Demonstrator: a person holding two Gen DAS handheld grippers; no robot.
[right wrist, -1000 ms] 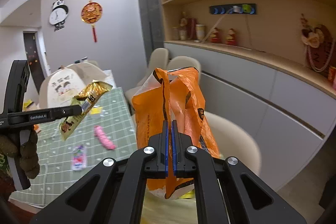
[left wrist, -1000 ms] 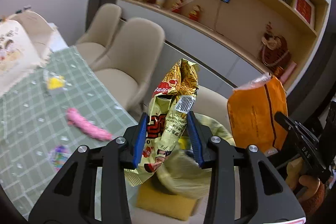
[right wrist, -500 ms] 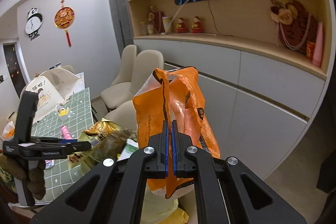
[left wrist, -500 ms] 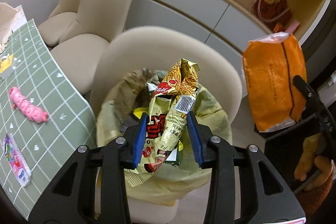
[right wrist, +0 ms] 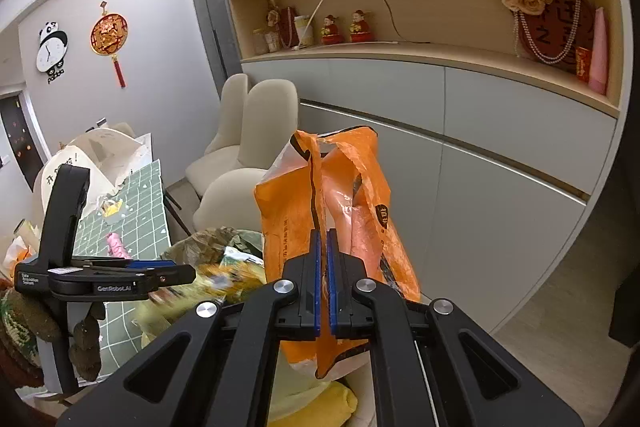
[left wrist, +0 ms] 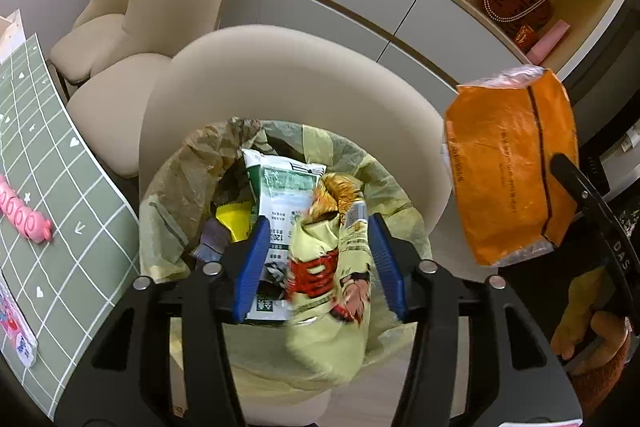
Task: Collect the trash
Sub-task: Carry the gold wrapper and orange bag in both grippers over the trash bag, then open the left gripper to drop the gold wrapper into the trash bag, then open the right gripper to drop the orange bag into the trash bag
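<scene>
Orange bag clamped in right gripper, left gripper just opening, snack wrapper loose between.

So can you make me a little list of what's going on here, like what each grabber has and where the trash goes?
left gripper: jaws have just been opening, pads clear of the yellow crinkly snack wrapper between them
right gripper: shut on the orange plastic bag
bin: yellow-green liner bag on a cream chair
in the bin: green-and-white packet
left on the green checked tablecloth: pink sausage-shaped packet
step: wrapper dropping in, orange bag next, probably
</scene>
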